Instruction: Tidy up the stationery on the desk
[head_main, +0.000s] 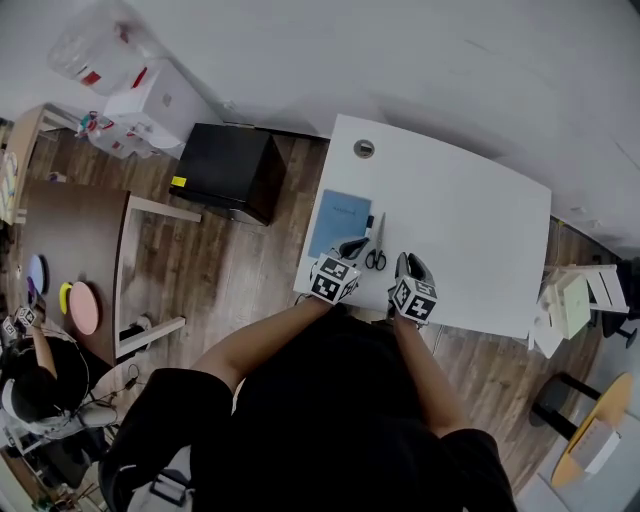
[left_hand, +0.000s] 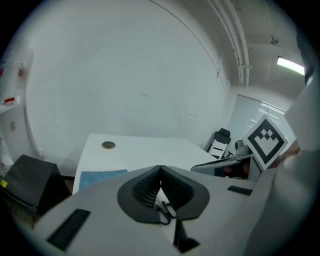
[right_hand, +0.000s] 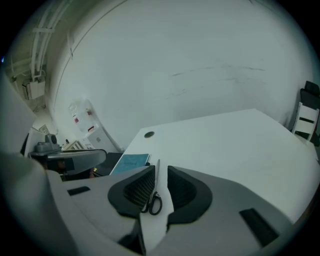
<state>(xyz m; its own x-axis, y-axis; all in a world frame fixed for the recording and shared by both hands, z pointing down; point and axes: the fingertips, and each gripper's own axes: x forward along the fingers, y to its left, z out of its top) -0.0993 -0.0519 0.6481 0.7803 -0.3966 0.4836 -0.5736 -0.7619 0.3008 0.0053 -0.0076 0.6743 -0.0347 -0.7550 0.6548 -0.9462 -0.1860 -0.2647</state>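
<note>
A white desk is being shown at the centre of the head view, standing on a wooden floor against a pale wall. A blue notebook and scissors are lying side by side near the desk's lower left edge, with a small dark item, perhaps a clip, between them. The left gripper is being held clenched on nothing, just below the notebook. The right gripper is being held released, and the scissors are being seen on the desk through its gap, untouched. A black cabinet is standing at upper left.

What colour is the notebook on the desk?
The notebook is blue; the head view shows it best.
</note>
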